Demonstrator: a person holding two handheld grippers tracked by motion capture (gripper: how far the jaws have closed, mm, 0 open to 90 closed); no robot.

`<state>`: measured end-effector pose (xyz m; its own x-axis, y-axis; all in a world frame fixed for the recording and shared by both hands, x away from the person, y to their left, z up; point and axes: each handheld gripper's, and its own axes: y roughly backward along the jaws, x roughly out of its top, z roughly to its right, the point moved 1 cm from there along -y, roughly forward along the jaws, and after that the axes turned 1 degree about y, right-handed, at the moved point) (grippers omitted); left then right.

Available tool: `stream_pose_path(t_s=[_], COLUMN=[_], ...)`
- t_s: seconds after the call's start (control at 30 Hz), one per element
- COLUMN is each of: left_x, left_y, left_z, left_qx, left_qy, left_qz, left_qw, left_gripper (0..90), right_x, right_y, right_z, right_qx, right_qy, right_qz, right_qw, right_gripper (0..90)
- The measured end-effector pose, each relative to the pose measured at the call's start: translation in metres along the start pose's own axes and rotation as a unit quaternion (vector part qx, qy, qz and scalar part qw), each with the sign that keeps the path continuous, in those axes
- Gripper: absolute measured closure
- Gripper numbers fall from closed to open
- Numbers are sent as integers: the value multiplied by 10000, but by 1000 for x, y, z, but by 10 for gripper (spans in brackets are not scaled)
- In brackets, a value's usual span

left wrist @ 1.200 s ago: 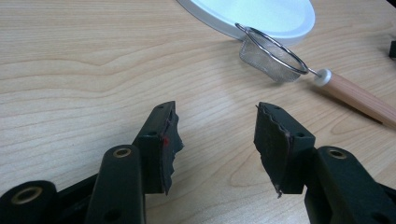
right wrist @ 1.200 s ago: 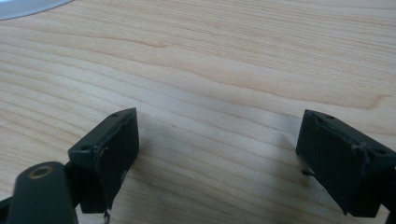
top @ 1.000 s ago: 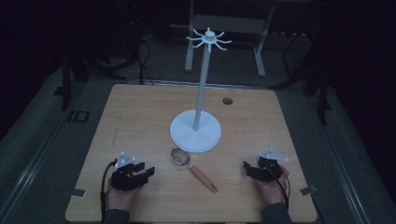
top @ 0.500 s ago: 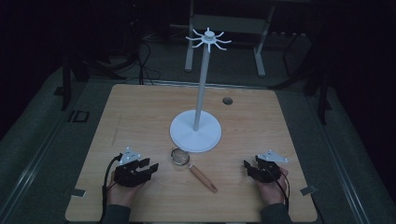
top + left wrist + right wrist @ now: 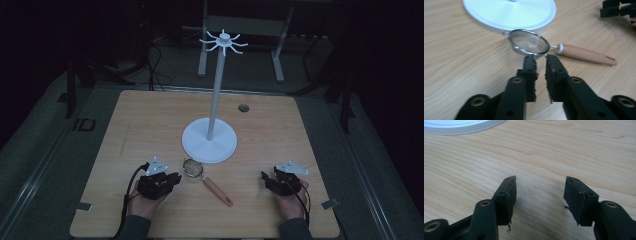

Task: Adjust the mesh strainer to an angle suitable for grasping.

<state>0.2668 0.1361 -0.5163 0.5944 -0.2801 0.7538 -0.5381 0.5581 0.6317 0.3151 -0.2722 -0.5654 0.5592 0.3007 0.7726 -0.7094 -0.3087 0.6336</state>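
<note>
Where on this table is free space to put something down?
The table is bare left of the white stand, also behind it up to the small dark hole, and right of its base. It is crowded in front of the base: strainer, left gripper, right gripper.

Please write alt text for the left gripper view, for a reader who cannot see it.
The left gripper, its fingers a narrow gap apart with nothing between them after closing in, points at a small metal strainer with a wooden handle, lying on the wooden table beside a white round stand base.
</note>
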Motion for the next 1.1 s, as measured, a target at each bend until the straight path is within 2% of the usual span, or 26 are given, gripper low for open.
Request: stream_pose_path(t_s=[0.1, 0.23, 0.33, 0.37, 0.47, 0.6, 0.7, 0.83, 1.0, 1.1], left_x=[2, 8, 10, 13, 16, 18, 19, 21, 21, 23], left_y=[-5, -18, -21, -30, -40, -51, -56, -66, -74, -80], left_z=[4, 13, 15, 21, 29, 40, 44, 54, 61, 63], left_qx=[-42, -112, -124, -194, -272, -302, -344, -456, -466, -443], left_qy=[-51, -191, -227, -292, -384, -519, -534, -674, -760, -750], left_qz=[-52, -179, -209, -283, -362, -502, -536, -642, -753, -764], left_qw=[10000, 9996, 9994, 9990, 9982, 9969, 9965, 9946, 9932, 9933], left_gripper=[860, 892, 894, 895, 895, 895, 895, 895, 895, 896], right_x=[0, 0, 0, 0, 0, 0, 0, 0, 0, -1], right_y=[0, 0, 0, 0, 0, 1, 1, 1, 1, 1], right_z=[0, 0, 0, 0, 1, 1, 1, 1, 1, 1], right_qx=[1, 2, 1, -14, -15, -24, -22, -29, -35, -36], right_qy=[-1, -22, -23, -41, -59, -58, -63, -60, -84, -84], right_qz=[1, 13, 15, 15, 16, 25, 27, 26, 34, 33], right_qw=[10000, 10000, 10000, 10000, 10000, 10000, 10000, 10000, 10000, 10000], right_gripper=[434, 435, 434, 434, 434, 434, 435, 436, 438, 437])
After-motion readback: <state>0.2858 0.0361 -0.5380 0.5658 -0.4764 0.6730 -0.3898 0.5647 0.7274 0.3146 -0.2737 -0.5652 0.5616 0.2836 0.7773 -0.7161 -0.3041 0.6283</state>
